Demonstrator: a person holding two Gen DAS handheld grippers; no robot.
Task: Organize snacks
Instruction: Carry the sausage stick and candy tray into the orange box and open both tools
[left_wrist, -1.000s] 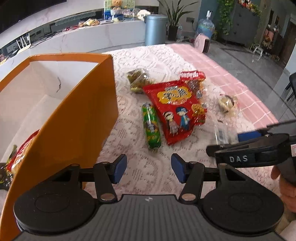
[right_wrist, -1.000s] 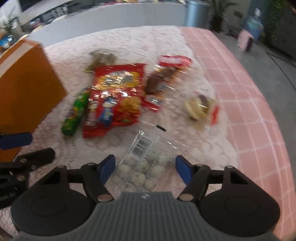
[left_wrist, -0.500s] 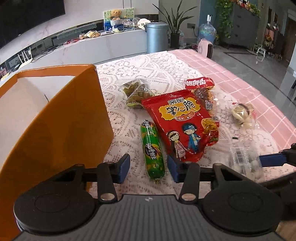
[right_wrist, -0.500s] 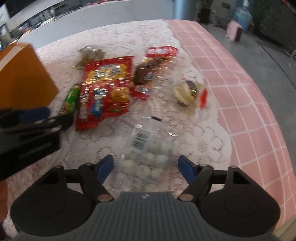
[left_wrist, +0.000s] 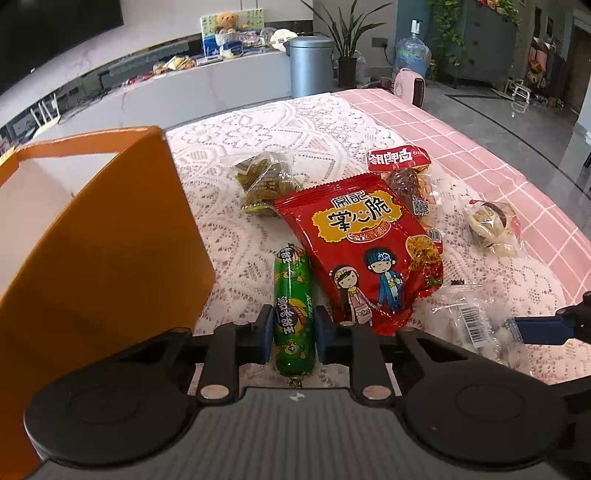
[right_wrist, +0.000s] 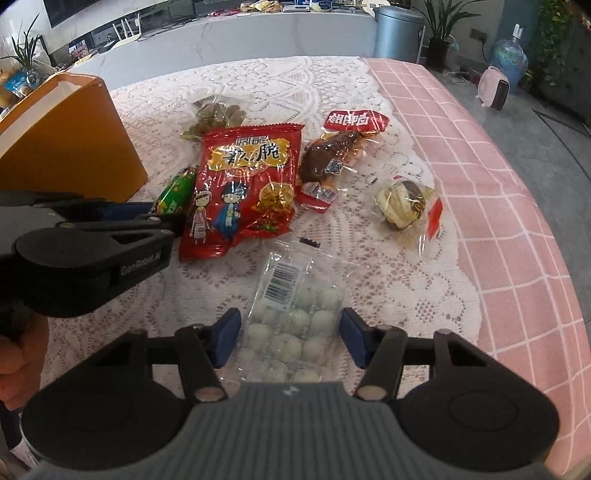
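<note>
A green sausage stick (left_wrist: 293, 295) lies on the lace cloth beside a big red crisp bag (left_wrist: 365, 251). My left gripper (left_wrist: 294, 332) is closing, and both blue pads touch the sausage's sides near its near end. An open orange box (left_wrist: 103, 251) stands just left of it. In the right wrist view a clear packet of white balls (right_wrist: 295, 321) lies between the pads of my right gripper (right_wrist: 290, 338). Those jaws are closing, with a small gap still showing on each side of the packet. Only the sausage's far tip (right_wrist: 173, 192) shows there, behind the left gripper's body.
Beyond the red bag lie a packet of green-brown snacks (left_wrist: 264, 182), a dark meat packet with a red header (left_wrist: 406, 177) and a wrapped pastry (left_wrist: 491, 229). The pink checked cloth (left_wrist: 517, 184) marks the table's right edge. A hand (right_wrist: 18, 358) holds the left gripper.
My left gripper moved forward and down over the green sausage and its jaws narrowed onto it. The right gripper's jaws drew in around the clear packet; the hand itself barely moved.
</note>
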